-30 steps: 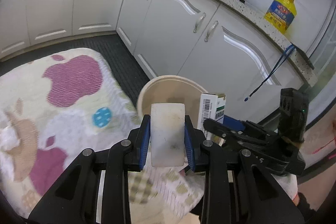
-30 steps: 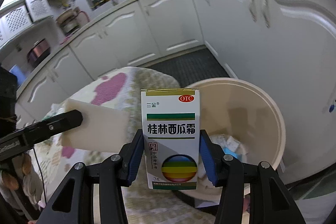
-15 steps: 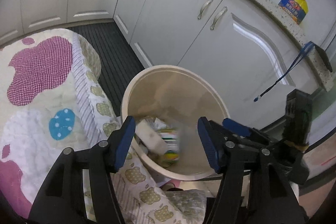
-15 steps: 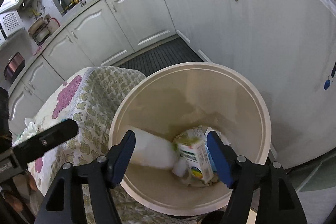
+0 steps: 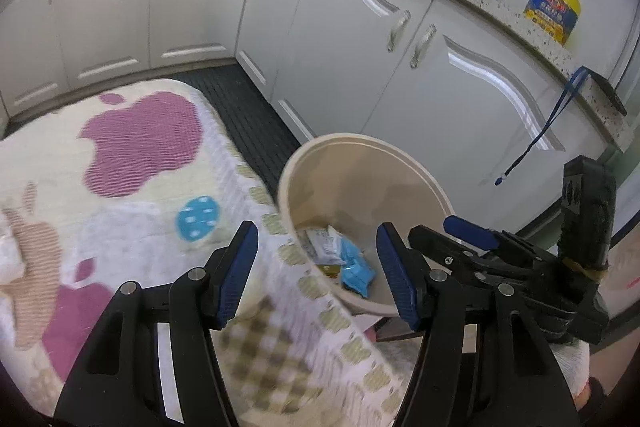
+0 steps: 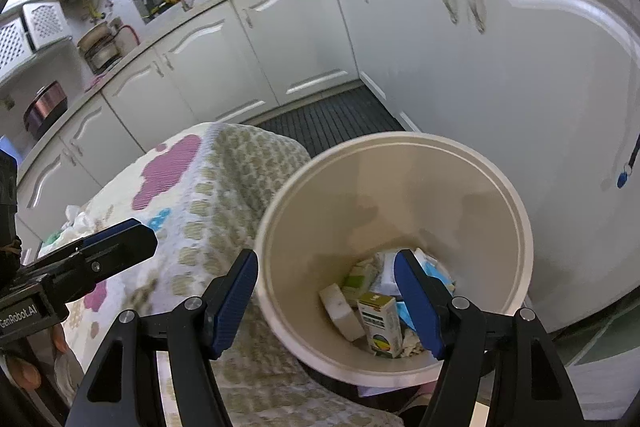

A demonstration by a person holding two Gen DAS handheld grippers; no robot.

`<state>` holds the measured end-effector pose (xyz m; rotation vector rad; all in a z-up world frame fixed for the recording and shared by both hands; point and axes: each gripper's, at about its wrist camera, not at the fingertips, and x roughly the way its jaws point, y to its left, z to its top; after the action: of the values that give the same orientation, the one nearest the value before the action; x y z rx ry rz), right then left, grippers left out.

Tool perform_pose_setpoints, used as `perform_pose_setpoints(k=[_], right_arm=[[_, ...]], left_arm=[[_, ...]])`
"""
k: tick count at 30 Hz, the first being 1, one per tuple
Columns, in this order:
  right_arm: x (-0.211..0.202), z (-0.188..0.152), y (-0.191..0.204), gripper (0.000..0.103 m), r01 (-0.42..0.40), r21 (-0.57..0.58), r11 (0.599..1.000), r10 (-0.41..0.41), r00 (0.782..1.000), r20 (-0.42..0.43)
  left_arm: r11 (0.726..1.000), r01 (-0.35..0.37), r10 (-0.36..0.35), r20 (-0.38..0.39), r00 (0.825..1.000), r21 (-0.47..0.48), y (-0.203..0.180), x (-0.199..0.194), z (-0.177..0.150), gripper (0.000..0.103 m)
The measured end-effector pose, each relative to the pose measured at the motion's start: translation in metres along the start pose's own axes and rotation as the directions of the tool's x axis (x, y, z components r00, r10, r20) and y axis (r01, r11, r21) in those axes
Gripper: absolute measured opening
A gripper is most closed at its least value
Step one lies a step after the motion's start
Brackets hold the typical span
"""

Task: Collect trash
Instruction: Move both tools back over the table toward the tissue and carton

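Below the right gripper [image 6: 326,297], spread wide and empty, the medicine box [image 6: 380,323] stands near-upright inside the bin [image 6: 516,211]; the left gripper [image 5: 318,273] gapes empty too.

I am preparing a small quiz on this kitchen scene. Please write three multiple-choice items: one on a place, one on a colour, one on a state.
1. Where does the small medicine box lie?
A. inside the bin
B. on the patterned cloth
C. on the counter

2. What colour are the pads on the fingers of the left gripper?
A. red
B. blue
C. white

3. In what state is the right gripper?
A. shut on the box
B. shut on a sponge
C. open, holding nothing

Answers:
1. A, the box lies among the trash at the bottom of the beige bin.
2. B, both pads show blue against the black frame.
3. C, its jaws stand wide apart, with nothing between them.
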<state>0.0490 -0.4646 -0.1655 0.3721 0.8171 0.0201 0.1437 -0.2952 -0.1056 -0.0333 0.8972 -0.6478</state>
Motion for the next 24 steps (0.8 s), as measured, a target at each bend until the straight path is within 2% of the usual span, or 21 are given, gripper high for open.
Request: perform_pose_setpoints(k=[4,11,24], right_arm=[[-0.008,-0.001,0.019,0.068,-0.016,-0.028,0.999,0.017,1.000,0.027],[-0.010,-0.002,0.054,0.069,-0.047,-0.084,0.995,0.050,0.998,0.025],[-0.012,-0.002,0.133,0.074,-0.158,-0.196,0.968,0.162,0.987,0.005]], left_arm=[[0.999,-0.036,0.036,0.028,0.999,0.004,0.009,-0.022,-0.007,0.060],[0.996,-0.094,0.094,0.068,0.993,-0.002,0.030,-0.054,-0.019,0.060],[0.987,-0.144,0.150,0.088,0.985,-0.078,0.082,-0.113,-0.048,0.060]])
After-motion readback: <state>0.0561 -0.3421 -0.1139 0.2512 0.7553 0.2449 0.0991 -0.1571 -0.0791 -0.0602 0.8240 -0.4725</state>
